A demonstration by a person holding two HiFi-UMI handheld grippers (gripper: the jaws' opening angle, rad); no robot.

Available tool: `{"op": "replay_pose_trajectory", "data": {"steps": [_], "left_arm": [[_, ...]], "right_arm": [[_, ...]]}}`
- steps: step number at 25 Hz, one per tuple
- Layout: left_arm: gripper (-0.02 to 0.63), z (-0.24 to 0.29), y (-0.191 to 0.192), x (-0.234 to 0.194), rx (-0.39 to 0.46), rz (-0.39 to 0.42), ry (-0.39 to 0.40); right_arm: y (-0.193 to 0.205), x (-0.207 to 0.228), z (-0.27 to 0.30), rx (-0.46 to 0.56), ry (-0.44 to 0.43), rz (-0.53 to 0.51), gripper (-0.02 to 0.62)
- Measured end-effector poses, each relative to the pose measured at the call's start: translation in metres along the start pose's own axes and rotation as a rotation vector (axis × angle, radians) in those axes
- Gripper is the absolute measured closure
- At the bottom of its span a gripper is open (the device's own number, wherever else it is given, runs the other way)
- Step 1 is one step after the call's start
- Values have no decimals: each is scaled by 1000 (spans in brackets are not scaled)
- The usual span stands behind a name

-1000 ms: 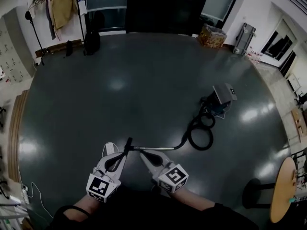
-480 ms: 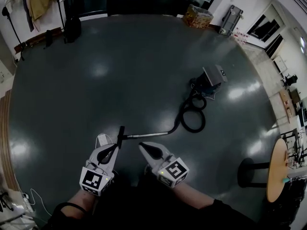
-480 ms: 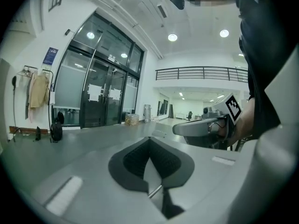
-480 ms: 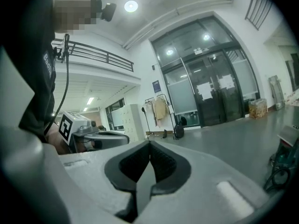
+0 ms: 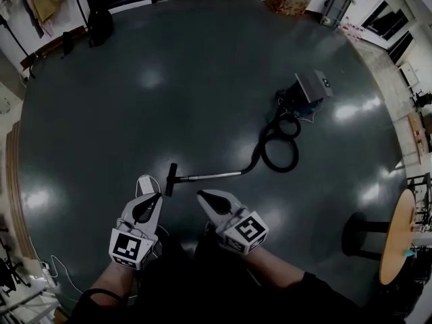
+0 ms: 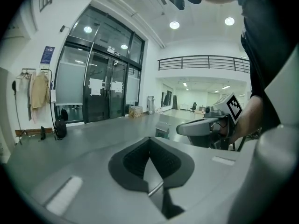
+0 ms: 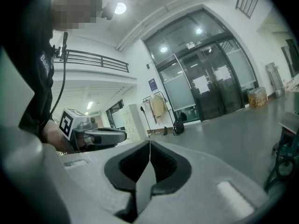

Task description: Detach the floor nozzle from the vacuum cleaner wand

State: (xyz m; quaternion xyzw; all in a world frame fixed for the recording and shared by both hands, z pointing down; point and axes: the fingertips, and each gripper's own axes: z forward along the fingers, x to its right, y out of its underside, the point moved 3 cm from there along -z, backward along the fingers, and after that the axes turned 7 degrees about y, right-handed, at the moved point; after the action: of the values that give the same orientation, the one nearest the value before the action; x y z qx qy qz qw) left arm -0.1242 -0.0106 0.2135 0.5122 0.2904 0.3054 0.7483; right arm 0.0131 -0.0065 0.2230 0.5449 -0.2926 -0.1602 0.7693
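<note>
Grey-green floor point(image 5: 101, 133) carries the floor nozzle point(image 5: 171, 179), lying just ahead of both grippers and touched by neither. The wand point(image 5: 216, 175) is seen running from the nozzle toward picture right, so its long axis lies crosswise to the jaws. The left gripper point(image 5: 156, 196) (jaws pressed together, nothing held) is judged nearer the nozzle. The right gripper point(image 5: 200, 194), likewise closed and empty, is placed just short of the wand.
</note>
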Motion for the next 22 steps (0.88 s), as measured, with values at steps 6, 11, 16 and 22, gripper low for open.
{"op": "replay_pose_trajectory", "data": {"steps": [6, 11, 16, 22], "left_arm": [[604, 27, -2, -3, -34, 10, -10], [595, 39, 6, -3, -52, -7, 11], [577, 46, 21, -19, -58, 12, 21], [554, 57, 44, -39, -72, 21, 45]], "right_arm": [[-2, 22, 12, 2, -33, 31, 580], [11, 30, 19, -26, -31, 32, 571], [28, 32, 26, -53, -13, 45, 561], [49, 34, 41, -83, 24, 51, 552]]}}
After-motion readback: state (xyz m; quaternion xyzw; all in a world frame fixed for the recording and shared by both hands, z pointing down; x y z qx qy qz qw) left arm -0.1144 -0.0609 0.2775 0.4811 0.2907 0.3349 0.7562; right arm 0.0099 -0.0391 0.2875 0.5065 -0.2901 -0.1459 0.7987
